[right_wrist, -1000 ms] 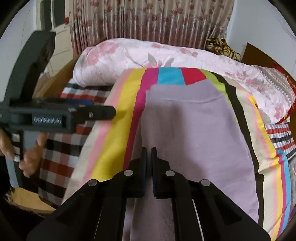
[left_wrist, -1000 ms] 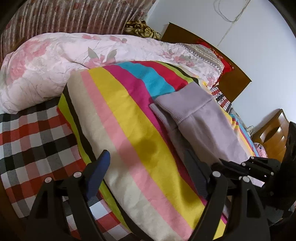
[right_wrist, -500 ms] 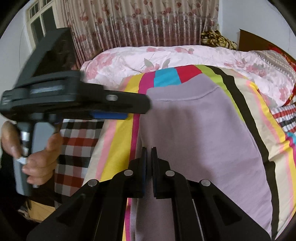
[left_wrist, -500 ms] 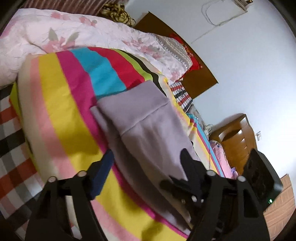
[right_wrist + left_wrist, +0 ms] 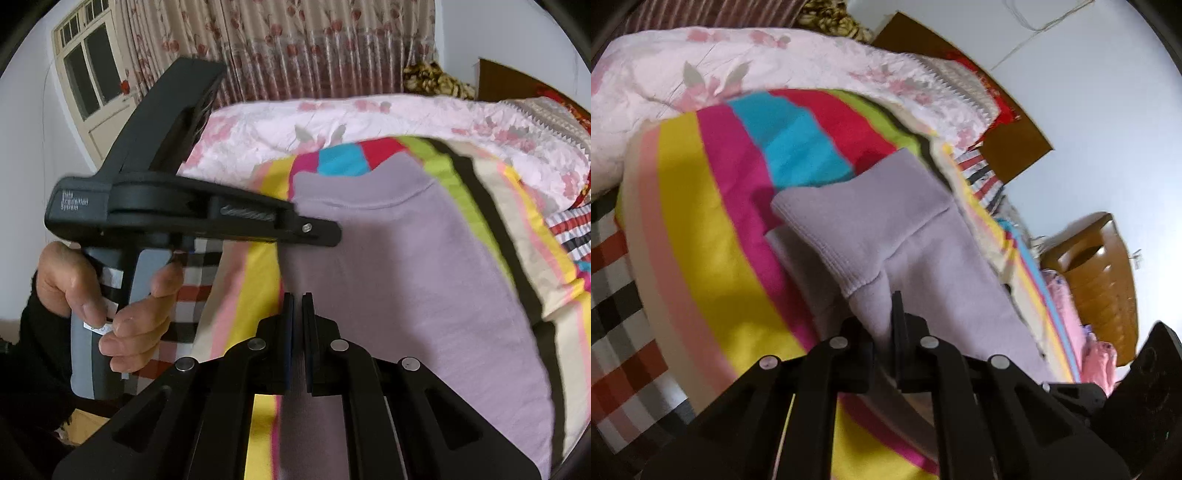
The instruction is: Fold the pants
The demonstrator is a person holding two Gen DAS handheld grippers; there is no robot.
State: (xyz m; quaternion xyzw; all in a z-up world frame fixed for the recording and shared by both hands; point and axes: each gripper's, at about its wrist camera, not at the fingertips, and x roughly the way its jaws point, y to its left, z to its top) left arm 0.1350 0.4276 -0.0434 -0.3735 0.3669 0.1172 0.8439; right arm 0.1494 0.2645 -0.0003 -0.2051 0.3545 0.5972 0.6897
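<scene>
Left gripper (image 5: 886, 314): jaws just brought together, clamped on a raised pleat of the lavender pants (image 5: 923, 266). Fabric visibly pinched between the two black fingers (image 5: 897, 317) at lower centre of the left wrist view. Ribbed hem band directly above the fingertips, running up and left; remainder of the garment spreading right and down past the fingers.

Right gripper (image 5: 297, 317): jaws drawn narrow, only a thin slit showing between the pads, lavender cloth running up into that slit from the bottom of the right wrist view. Clamped on the near edge of the pants (image 5: 406, 277). Garment body extending up and right from the fingertips, far hem seam at upper centre.

In the right wrist view, left gripper (image 5: 317, 234) entering from the left, tip resting on the left edge of the pants, just above and left of the right fingertips. Left hand (image 5: 103, 291) wrapped round the grey handle at lower left, dark sleeve behind.

Count: one pair of pants, two grippers, one hand in view.

Surface: striped blanket (image 5: 713, 229) in yellow, pink, magenta, cyan, red, green and black bands, directly under the pants. Checked sheet (image 5: 617, 295) in red, black and white at the left edge. Pink floral quilt (image 5: 775, 66) bunched across the top.

Room: brown wooden headboard (image 5: 1015, 147) at upper right, wooden cabinet (image 5: 1097, 273) at right, pale wall behind. Floral curtain (image 5: 295, 48) across the top of the right wrist view, window (image 5: 88, 74) at upper left.
</scene>
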